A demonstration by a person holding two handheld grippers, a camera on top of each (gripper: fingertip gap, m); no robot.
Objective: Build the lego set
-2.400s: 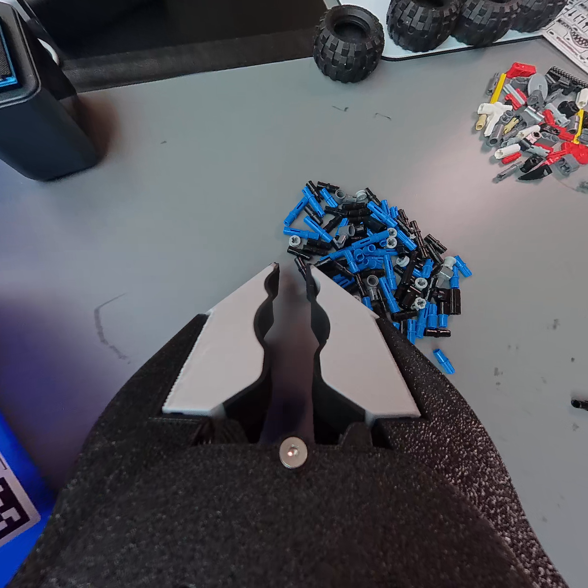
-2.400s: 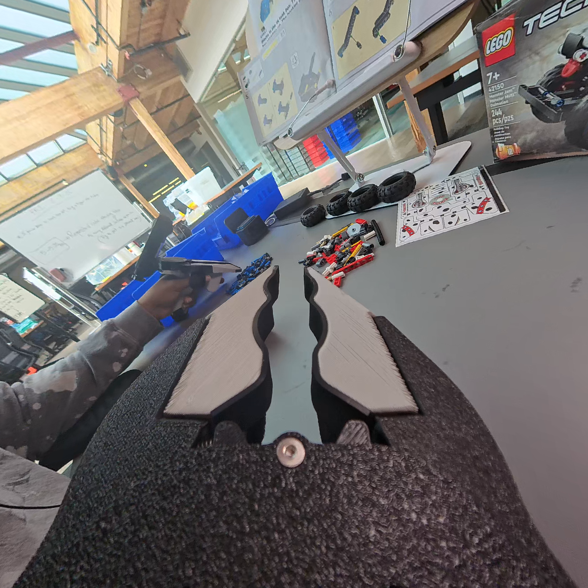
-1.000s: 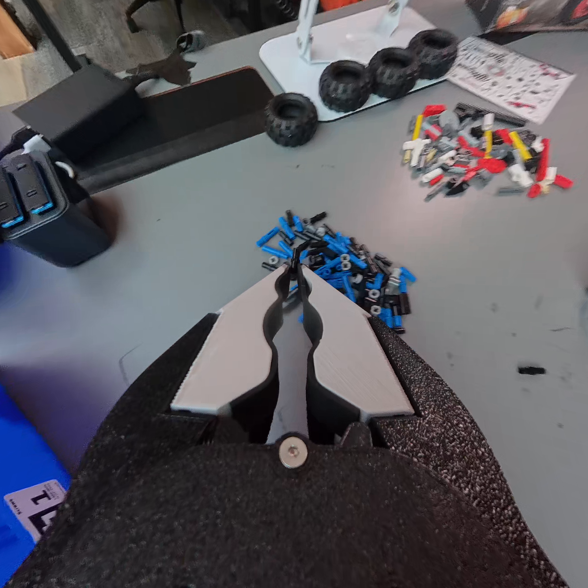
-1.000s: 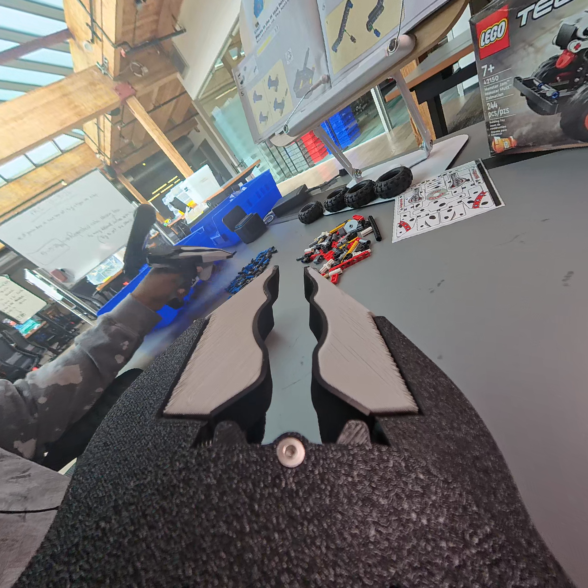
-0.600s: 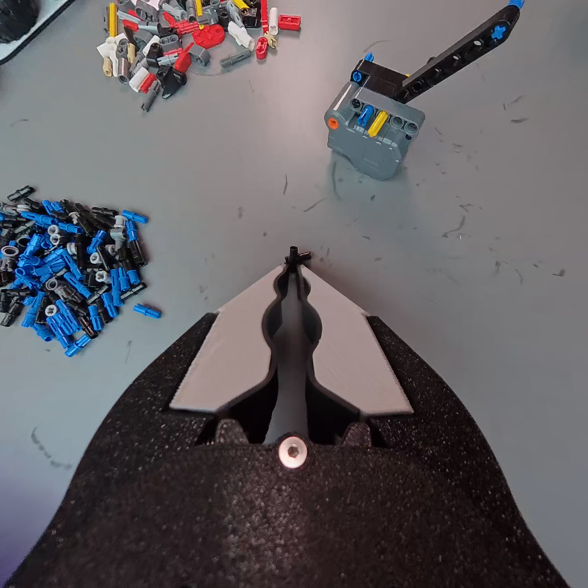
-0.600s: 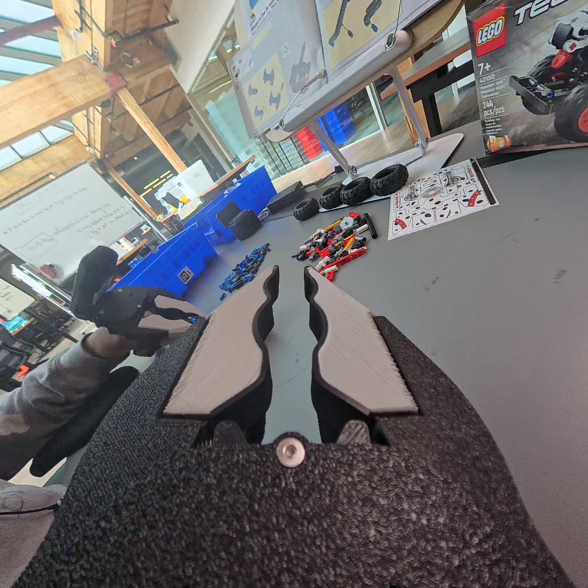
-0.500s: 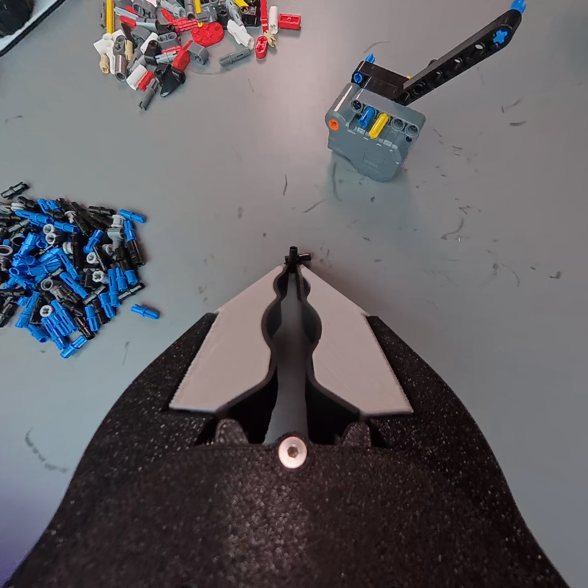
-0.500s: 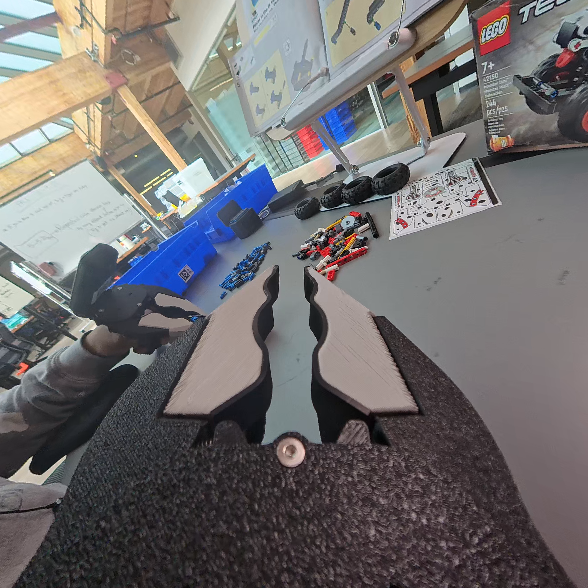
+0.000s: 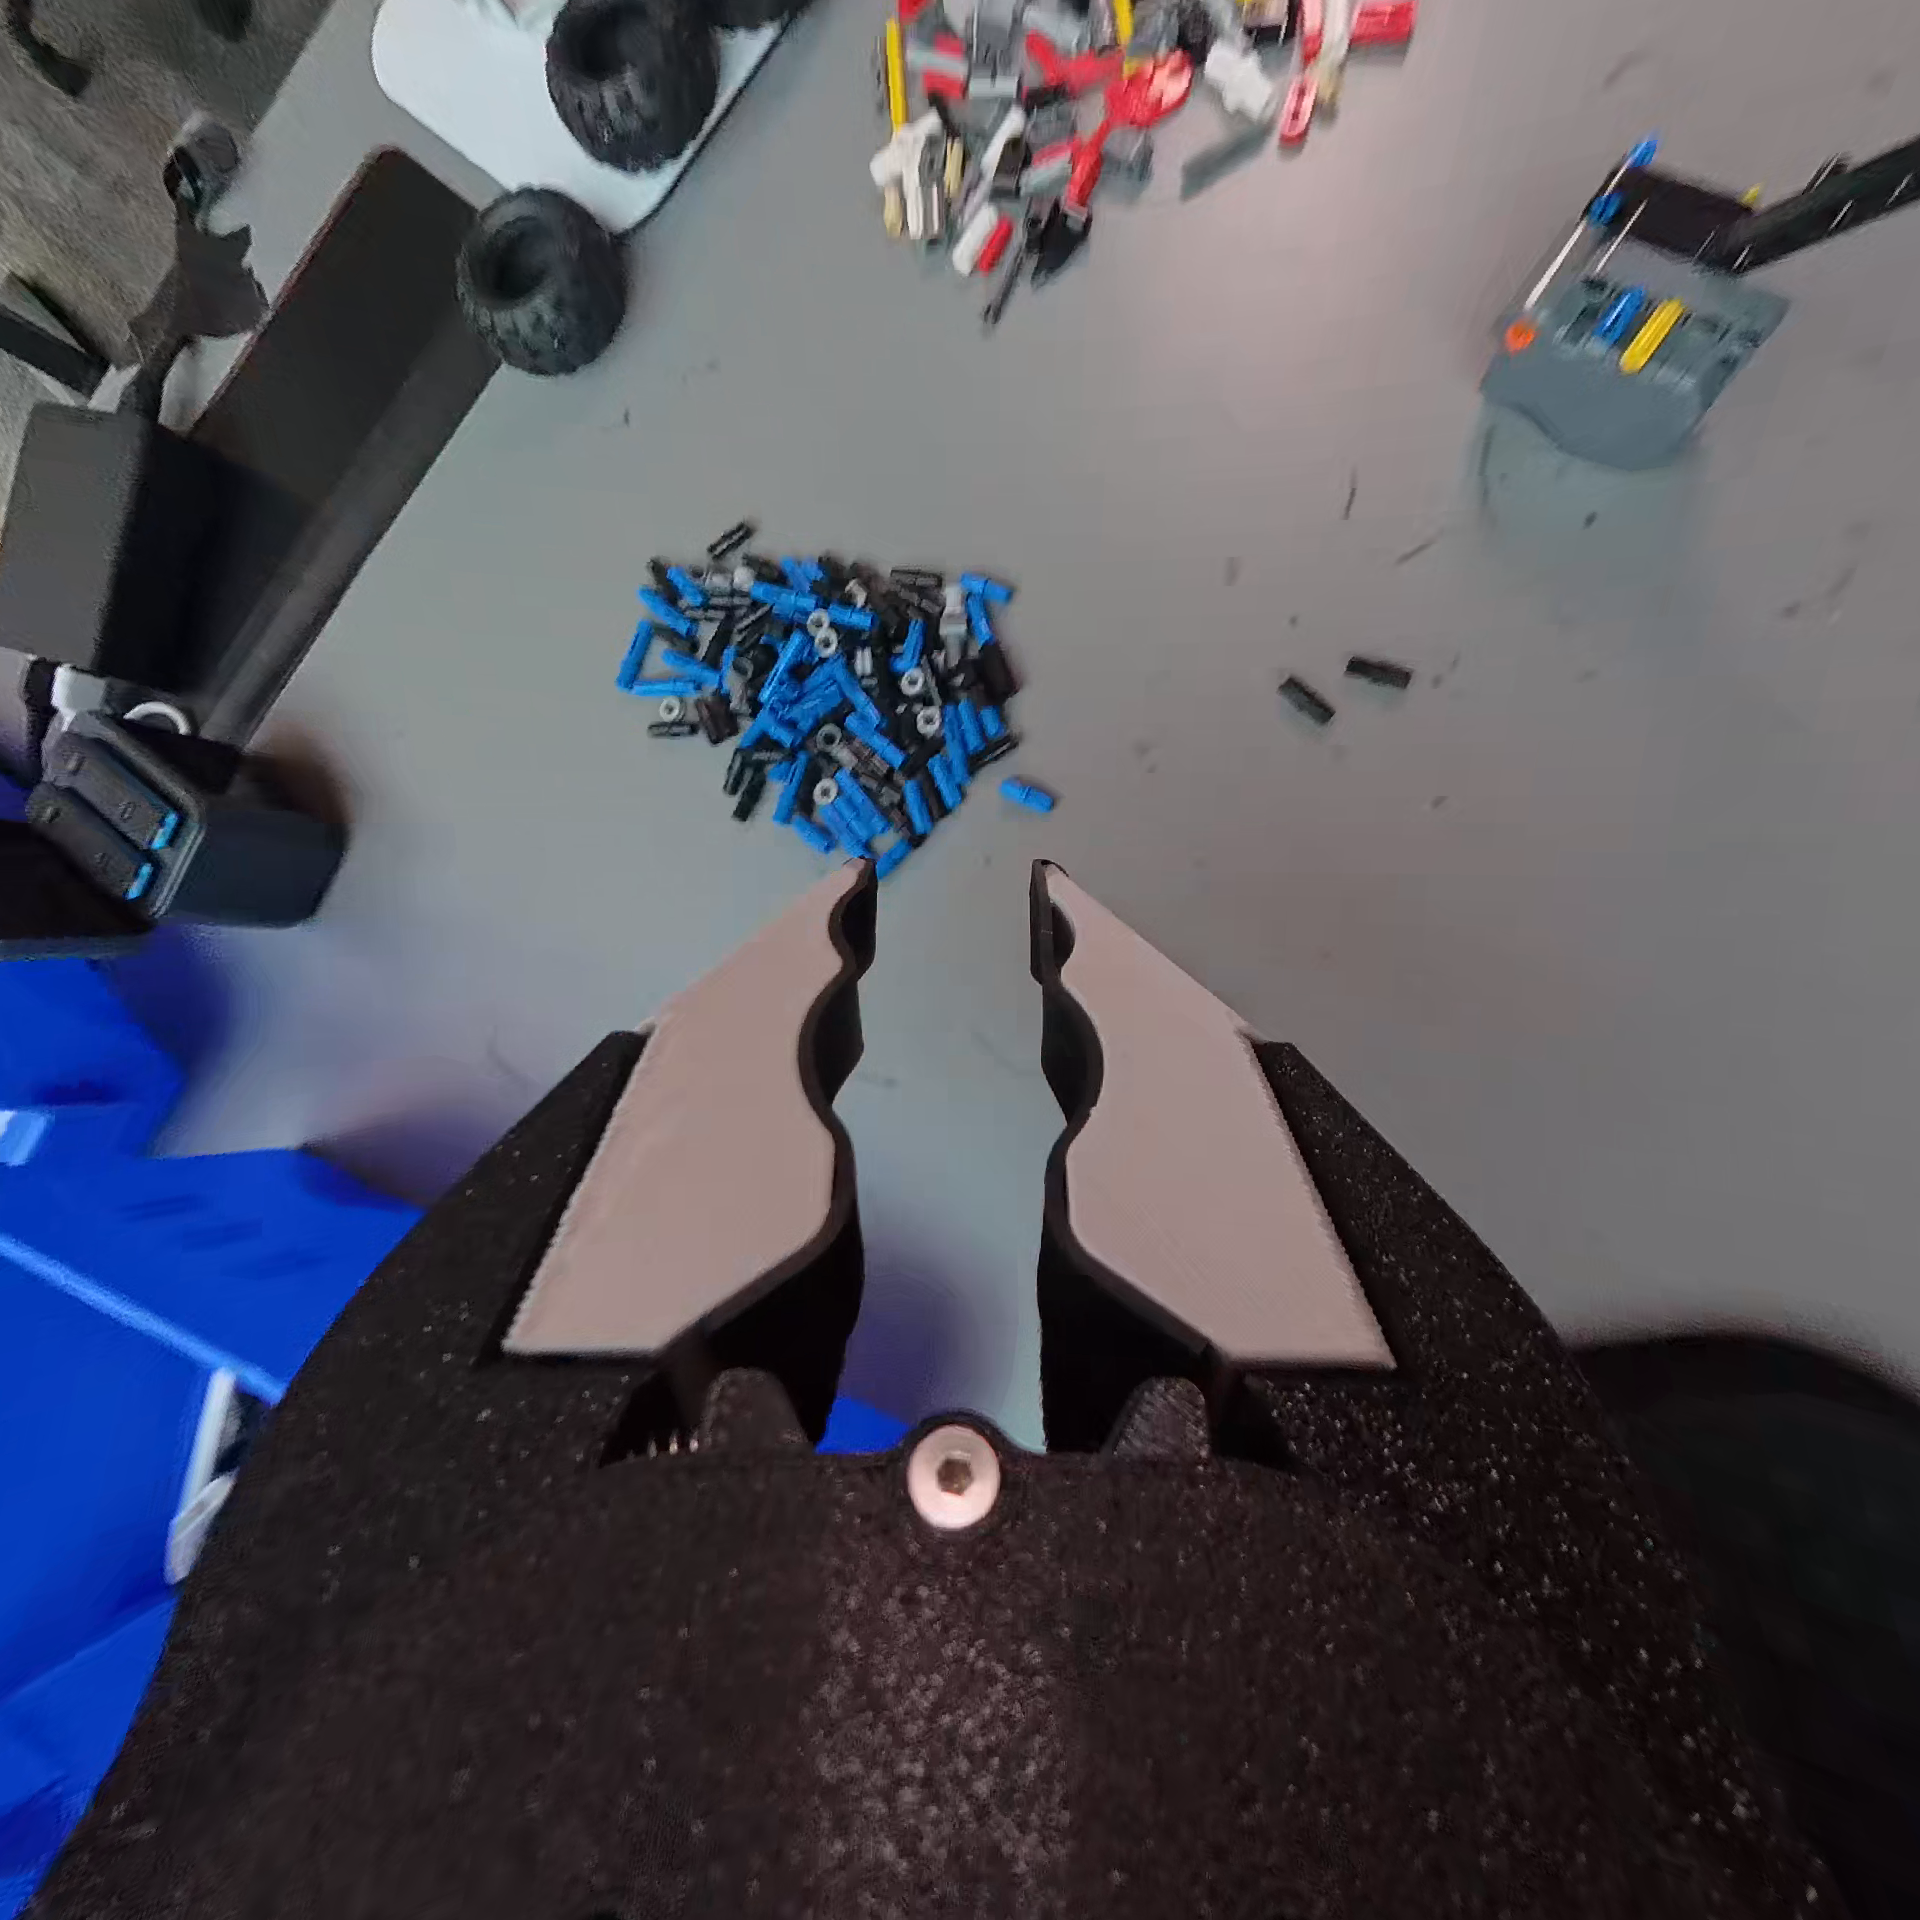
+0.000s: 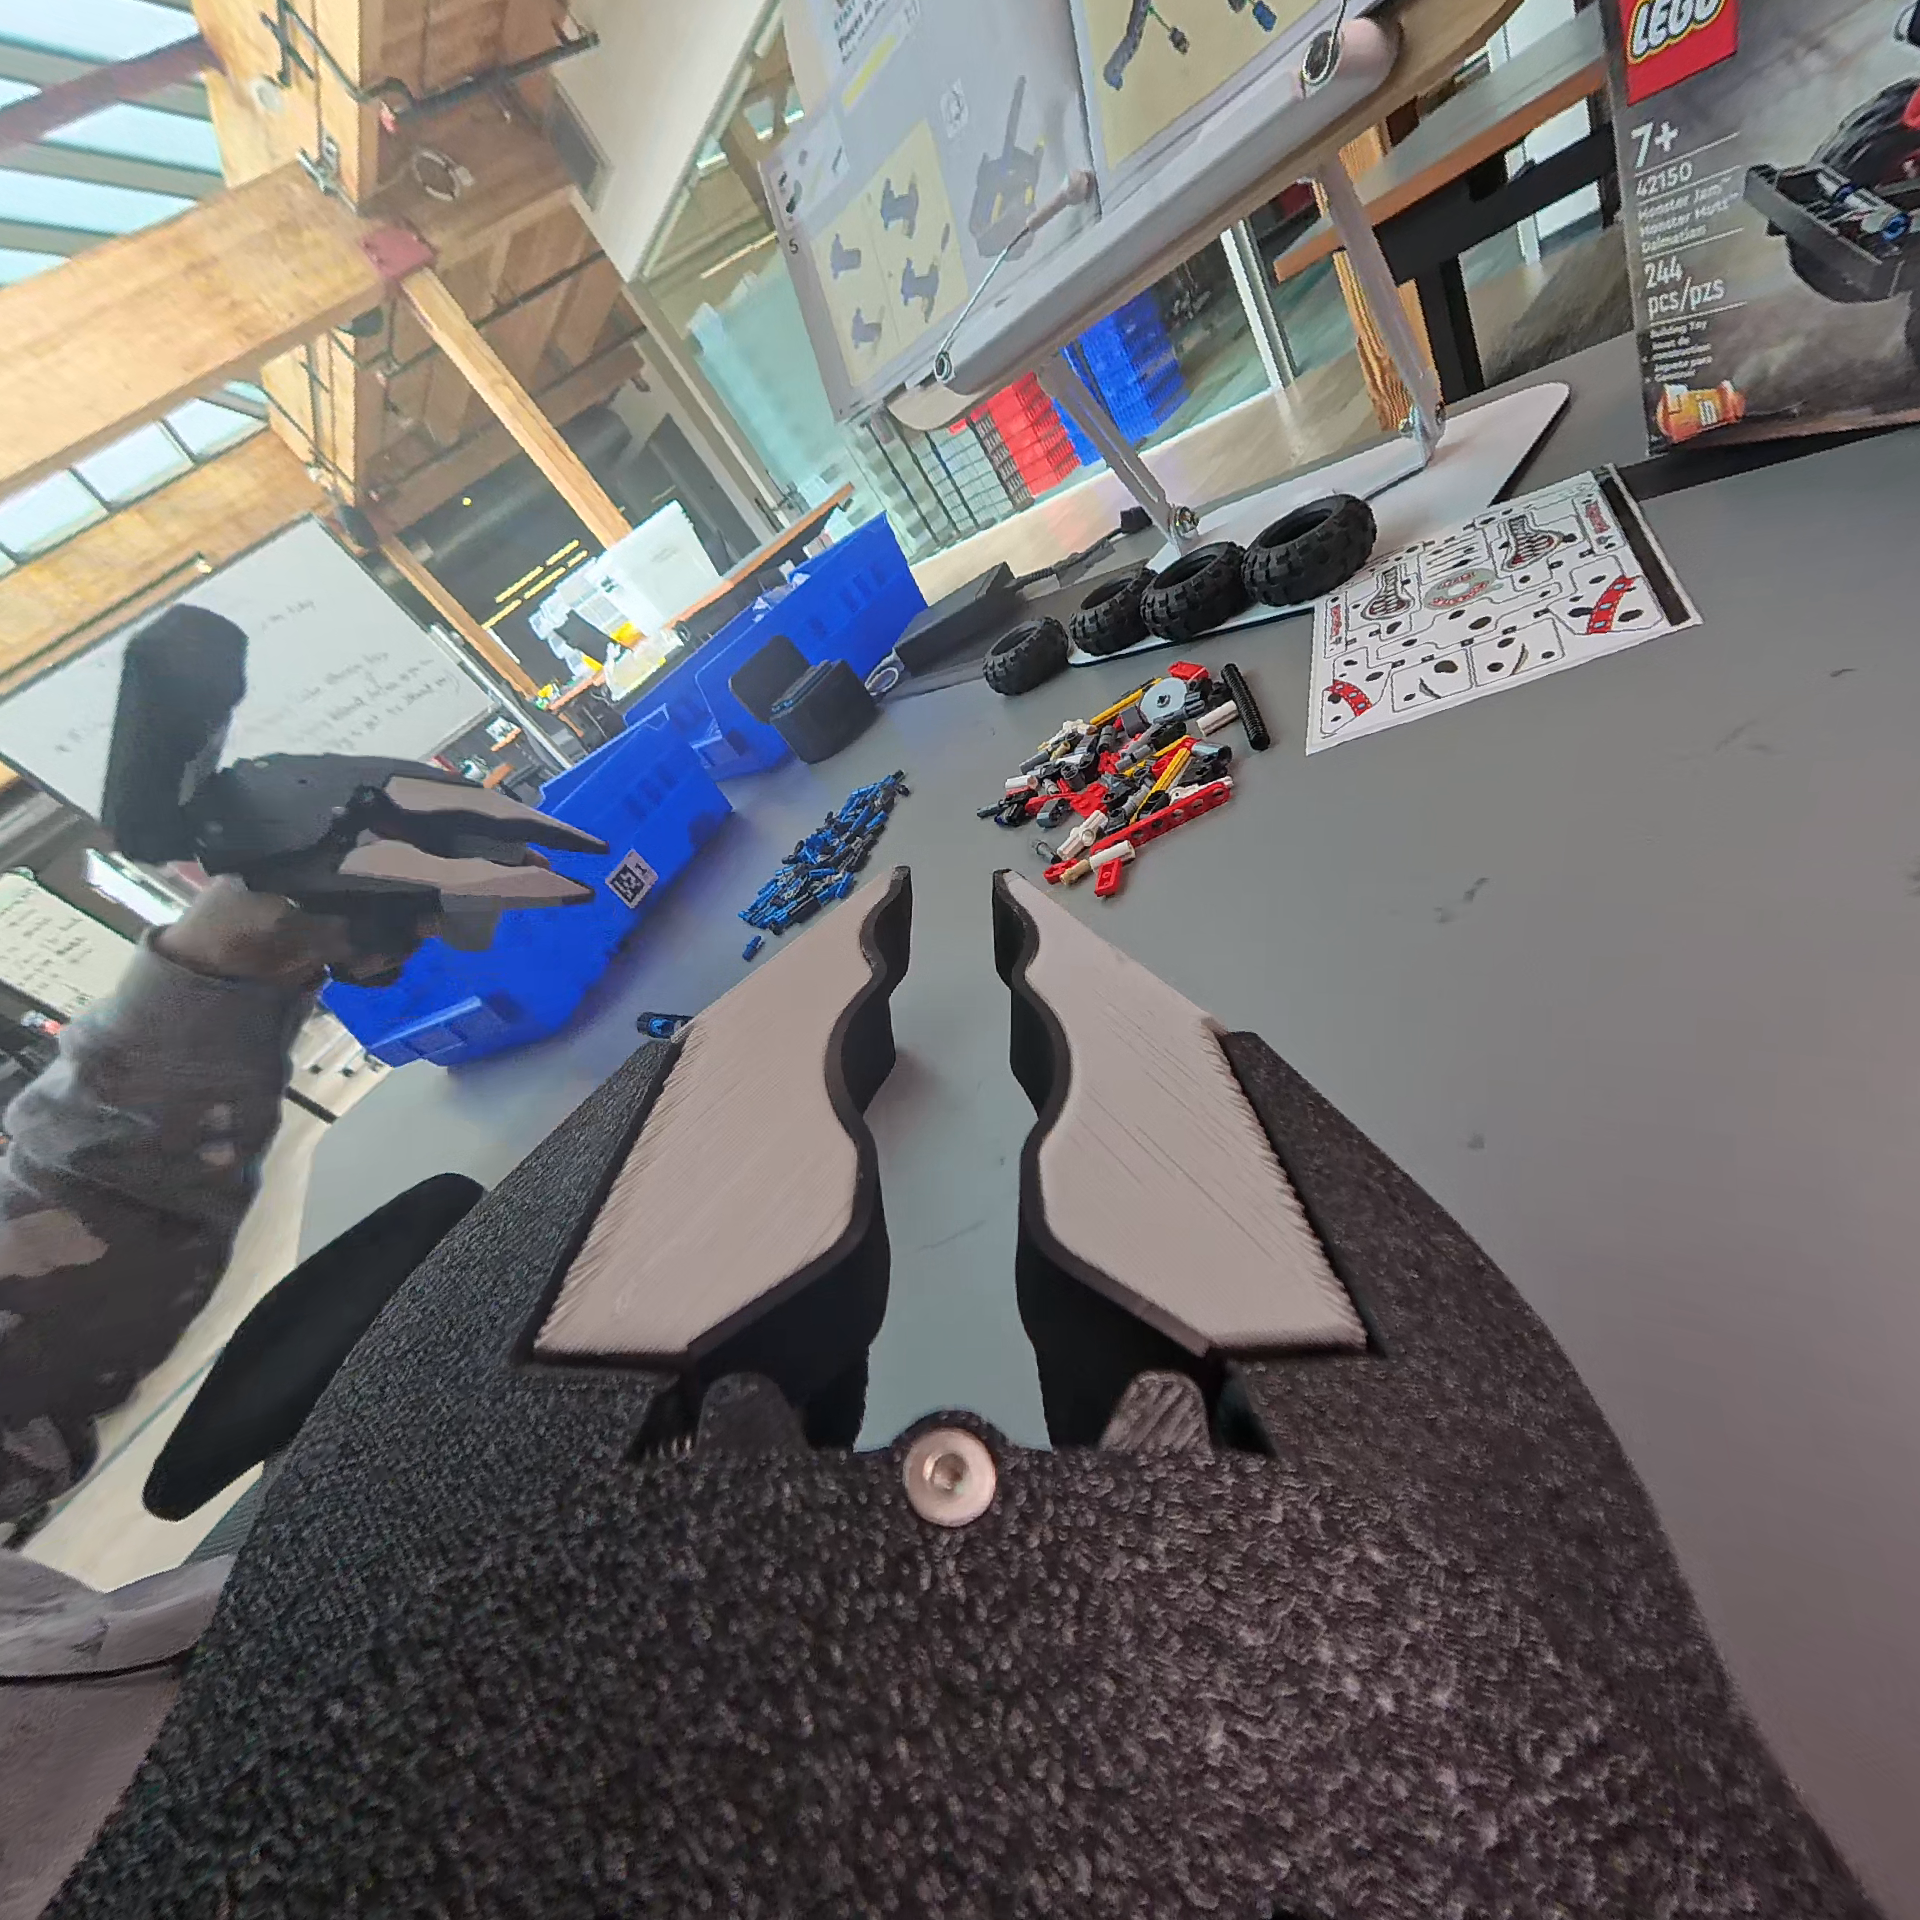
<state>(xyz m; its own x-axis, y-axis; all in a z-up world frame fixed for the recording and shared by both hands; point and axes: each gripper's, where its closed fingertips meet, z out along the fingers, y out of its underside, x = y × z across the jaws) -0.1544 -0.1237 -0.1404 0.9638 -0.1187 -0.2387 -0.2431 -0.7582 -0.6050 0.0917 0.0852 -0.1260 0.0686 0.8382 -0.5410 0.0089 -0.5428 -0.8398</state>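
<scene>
My left gripper [image 9: 953,873] is open and empty, held above the grey table just in front of a pile of blue and black pins [image 9: 821,707]. Two loose black pins [image 9: 1340,686] lie to the pile's right. A grey block with blue and yellow pins and a black beam [image 9: 1621,353] stands at the far right. A mixed pile of red, grey, white and yellow parts [image 9: 1091,104] lies at the back. My right gripper [image 10: 951,883] is open and empty, low over the table. The left gripper [image 10: 592,871] also shows in the right wrist view, raised, with the pin pile [image 10: 821,852] beyond it.
Black tyres [image 9: 540,275] lie at the back left by a white stand base. A black device [image 9: 177,842] and blue bins [image 9: 104,1247] sit on the left. A sticker sheet [image 10: 1486,613], the set's box [image 10: 1766,208] and an instruction stand [image 10: 1091,208] are at the back.
My left gripper was shut on a black pin near the grey block; now it is open and empty, back by the pin pile. My right gripper has barely moved.
</scene>
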